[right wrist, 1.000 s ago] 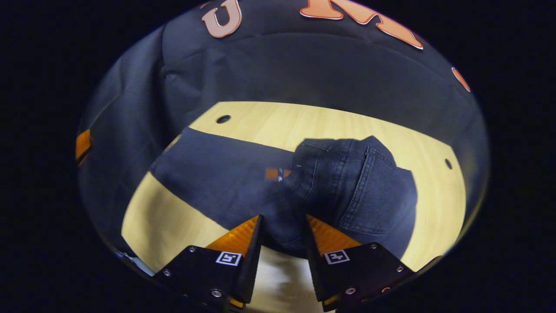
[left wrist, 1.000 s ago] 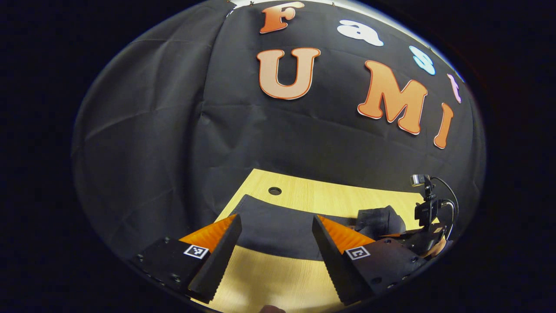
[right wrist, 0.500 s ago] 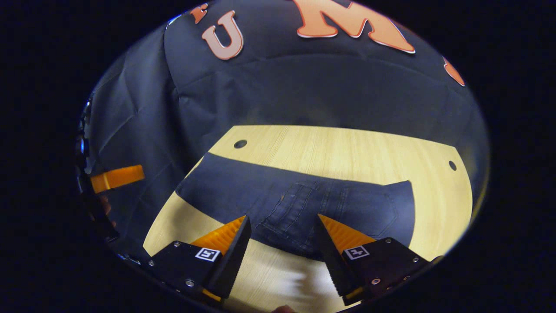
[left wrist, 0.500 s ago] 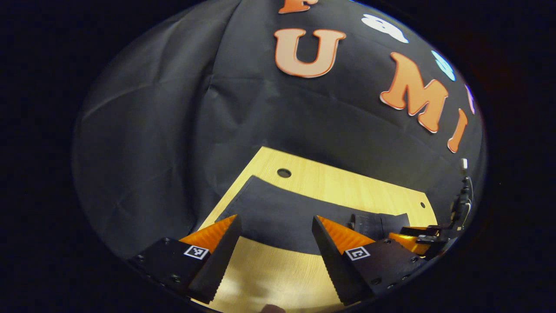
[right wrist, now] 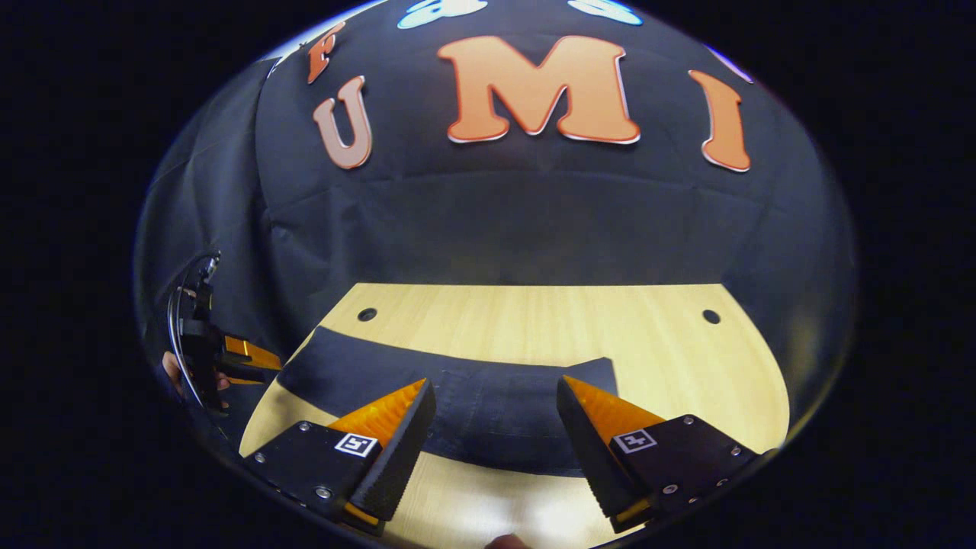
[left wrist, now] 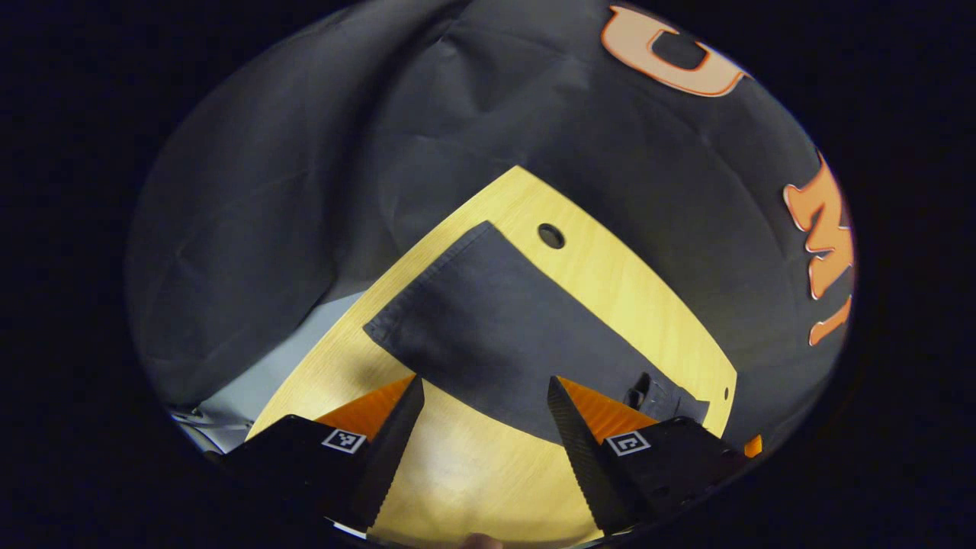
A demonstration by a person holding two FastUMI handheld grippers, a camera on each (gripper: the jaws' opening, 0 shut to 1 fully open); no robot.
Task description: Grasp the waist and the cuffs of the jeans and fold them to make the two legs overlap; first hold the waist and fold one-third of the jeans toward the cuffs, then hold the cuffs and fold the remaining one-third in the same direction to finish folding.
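Observation:
Dark jeans (left wrist: 496, 328) lie flat on the wooden table (left wrist: 610, 282), legs stacked. Their cuff end (left wrist: 415, 309) points to the upper left in the left gripper view. The waist part (right wrist: 526, 396) lies folded over the legs, with seams and a pocket faintly visible. My left gripper (left wrist: 480, 389) is open above the near edge of the legs, short of the cuffs. My right gripper (right wrist: 496, 389) is open, with the folded waist section beyond its tips and nothing held. In the right gripper view the left gripper (right wrist: 236, 354) shows far off at the left.
The table has small round holes near its back edge (right wrist: 367, 314) (right wrist: 711, 316) (left wrist: 550, 235). Bare wood (right wrist: 671, 358) runs behind and right of the jeans. Black cloth walls stand close behind. The table's left edge (left wrist: 320, 358) drops to a grey floor (left wrist: 259, 377).
My right gripper opened and let the waist drop flat onto the legs, then drew back. My left gripper stayed open and swung toward the cuff end.

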